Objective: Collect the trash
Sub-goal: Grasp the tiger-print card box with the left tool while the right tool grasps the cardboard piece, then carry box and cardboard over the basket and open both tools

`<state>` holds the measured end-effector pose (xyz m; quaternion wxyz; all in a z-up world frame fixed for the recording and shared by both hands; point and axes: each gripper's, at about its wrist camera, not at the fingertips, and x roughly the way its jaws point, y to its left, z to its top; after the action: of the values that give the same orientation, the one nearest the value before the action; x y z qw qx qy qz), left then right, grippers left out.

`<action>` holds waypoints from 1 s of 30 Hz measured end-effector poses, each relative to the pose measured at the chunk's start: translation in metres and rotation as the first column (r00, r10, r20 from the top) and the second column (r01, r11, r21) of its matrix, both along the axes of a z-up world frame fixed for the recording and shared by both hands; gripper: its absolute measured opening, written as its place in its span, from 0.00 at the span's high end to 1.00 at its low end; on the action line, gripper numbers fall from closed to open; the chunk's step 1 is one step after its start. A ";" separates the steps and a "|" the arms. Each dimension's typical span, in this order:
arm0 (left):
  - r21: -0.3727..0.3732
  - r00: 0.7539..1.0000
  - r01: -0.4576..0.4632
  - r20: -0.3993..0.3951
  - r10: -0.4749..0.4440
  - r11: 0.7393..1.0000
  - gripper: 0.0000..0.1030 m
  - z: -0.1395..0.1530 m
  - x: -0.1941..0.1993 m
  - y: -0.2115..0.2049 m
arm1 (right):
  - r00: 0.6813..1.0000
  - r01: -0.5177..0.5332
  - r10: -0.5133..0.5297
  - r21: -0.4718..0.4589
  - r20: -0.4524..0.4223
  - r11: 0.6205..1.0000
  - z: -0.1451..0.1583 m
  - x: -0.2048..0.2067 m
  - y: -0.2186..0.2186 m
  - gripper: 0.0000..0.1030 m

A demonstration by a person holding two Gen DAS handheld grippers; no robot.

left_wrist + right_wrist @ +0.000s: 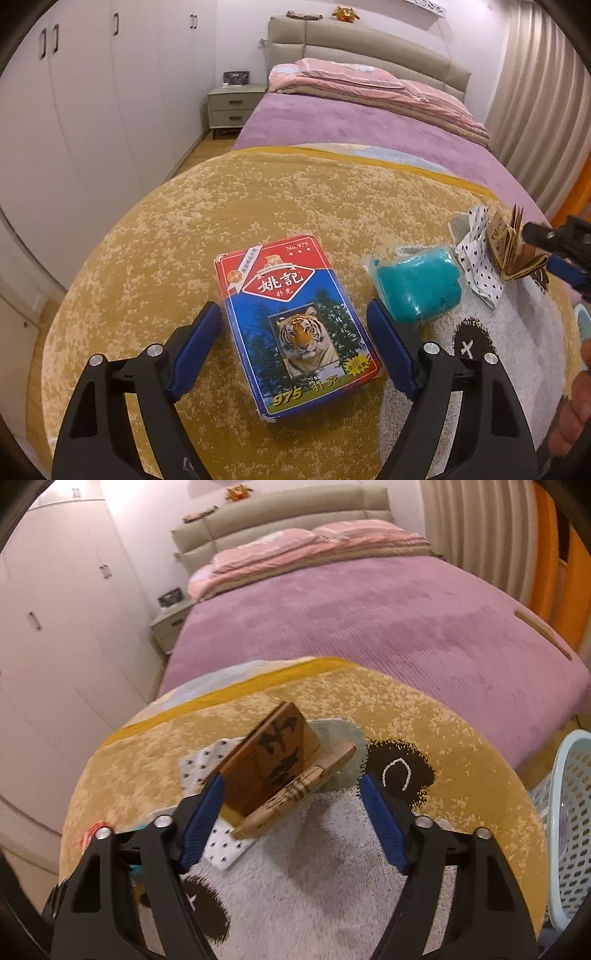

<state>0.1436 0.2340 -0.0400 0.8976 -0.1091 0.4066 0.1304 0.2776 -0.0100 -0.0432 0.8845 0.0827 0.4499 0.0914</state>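
A red and blue playing-card box with a tiger picture lies flat on the yellow blanket. My left gripper straddles the box, open, with a gap showing at each blue pad. To the right lie a teal packet in clear wrap and a white polka-dot wrapper. A folded brown paper piece stands half open on the wrapper. My right gripper is open around it; its left pad is at the paper's edge and its right pad stands apart.
A pale blue perforated basket stands at the far right beside the blanket. Behind lies a bed with a purple cover and pink pillows. White wardrobes line the left wall, with a nightstand beyond. A hand shows at the right edge.
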 end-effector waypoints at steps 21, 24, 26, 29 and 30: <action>-0.104 0.995 0.076 0.077 -0.068 0.992 0.39 0.015 -0.054 -0.005 | 0.994 -0.096 0.096 0.007 0.045 0.995 -0.001 -0.069 -0.049 0.96; -0.098 0.991 0.099 0.096 -0.090 0.990 0.39 0.024 -0.062 -0.017 | 0.995 -0.084 0.083 0.013 0.064 0.996 0.007 -0.080 -0.064 0.96; -0.097 0.987 0.127 0.109 -0.116 0.987 0.39 0.030 -0.065 -0.030 | 0.995 -0.069 0.068 0.015 0.079 0.997 0.012 -0.087 -0.079 0.96; -0.087 0.979 0.172 0.128 -0.161 0.981 0.39 0.040 -0.063 -0.051 | 0.992 -0.031 0.032 -0.010 0.120 0.999 0.024 -0.100 -0.104 0.96; -0.085 0.973 0.197 0.137 -0.184 0.977 0.39 0.045 -0.062 -0.063 | 0.991 -0.015 0.017 -0.019 0.135 1.000 0.028 -0.105 -0.112 0.96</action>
<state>0.0814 0.1711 0.0049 0.9238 -0.1217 0.3625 0.0162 0.1722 -0.1221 -0.0155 0.9128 0.0649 0.3906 0.0998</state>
